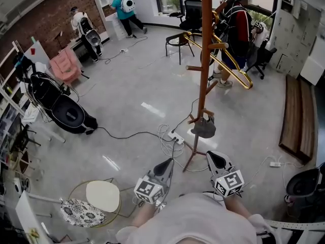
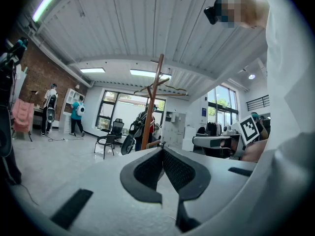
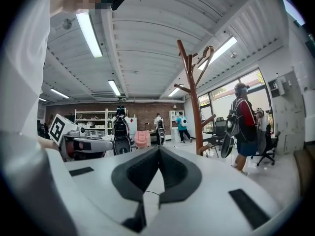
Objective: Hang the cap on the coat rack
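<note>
The soft dark cap hangs on a low, stubby peg of the reddish wooden coat rack. The left tool and right tool are both clenched on nothing. A foot snagging the loose cables by its splayed legs could jolt the slender pole and shed the cap.

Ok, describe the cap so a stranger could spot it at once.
Find the brown coat rack standing mid-floor. The cap hangs on a low peg, just above the legs. It's the only dark grey thing there; higher pegs carry yellow hangers.
</note>
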`<state>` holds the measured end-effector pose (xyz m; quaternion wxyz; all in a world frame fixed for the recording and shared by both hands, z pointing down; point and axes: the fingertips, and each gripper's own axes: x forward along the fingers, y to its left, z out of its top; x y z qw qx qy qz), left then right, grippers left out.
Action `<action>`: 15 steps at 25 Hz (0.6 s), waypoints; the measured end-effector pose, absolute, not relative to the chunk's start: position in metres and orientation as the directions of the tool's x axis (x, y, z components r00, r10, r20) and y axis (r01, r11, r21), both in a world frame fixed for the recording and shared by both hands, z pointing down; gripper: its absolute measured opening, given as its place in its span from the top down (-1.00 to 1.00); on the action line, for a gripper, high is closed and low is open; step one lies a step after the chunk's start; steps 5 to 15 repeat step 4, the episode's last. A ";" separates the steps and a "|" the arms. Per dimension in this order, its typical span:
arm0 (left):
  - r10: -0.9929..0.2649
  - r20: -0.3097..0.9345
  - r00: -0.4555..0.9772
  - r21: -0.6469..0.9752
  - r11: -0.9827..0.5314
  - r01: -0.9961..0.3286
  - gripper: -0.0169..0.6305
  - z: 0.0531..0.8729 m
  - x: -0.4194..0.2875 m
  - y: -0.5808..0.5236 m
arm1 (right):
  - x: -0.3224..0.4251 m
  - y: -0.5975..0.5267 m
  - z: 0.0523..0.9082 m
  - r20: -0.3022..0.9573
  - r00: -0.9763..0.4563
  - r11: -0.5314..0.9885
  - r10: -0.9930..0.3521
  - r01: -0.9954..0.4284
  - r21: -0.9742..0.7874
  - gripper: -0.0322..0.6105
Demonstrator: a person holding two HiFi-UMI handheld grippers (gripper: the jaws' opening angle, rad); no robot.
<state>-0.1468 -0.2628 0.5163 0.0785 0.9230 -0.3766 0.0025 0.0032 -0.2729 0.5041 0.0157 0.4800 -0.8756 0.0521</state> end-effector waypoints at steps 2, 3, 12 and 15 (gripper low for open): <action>-0.695 0.065 0.716 0.143 -0.704 -0.696 0.92 0.517 -0.151 -0.260 | 0.000 -0.271 0.505 0.075 -0.536 0.531 -0.841 -0.843 -0.082 0.86; -0.694 0.066 0.717 0.143 -0.705 -0.695 0.92 0.518 -0.153 -0.259 | -0.002 -0.269 0.505 0.073 -0.536 0.530 -0.841 -0.844 -0.084 0.86; -0.693 0.066 0.718 0.143 -0.705 -0.695 0.92 0.518 -0.155 -0.258 | -0.003 -0.268 0.505 0.072 -0.535 0.529 -0.842 -0.844 -0.087 0.86; -0.693 0.066 0.718 0.143 -0.705 -0.695 0.92 0.518 -0.155 -0.258 | -0.003 -0.268 0.505 0.072 -0.535 0.529 -0.842 -0.844 -0.087 0.86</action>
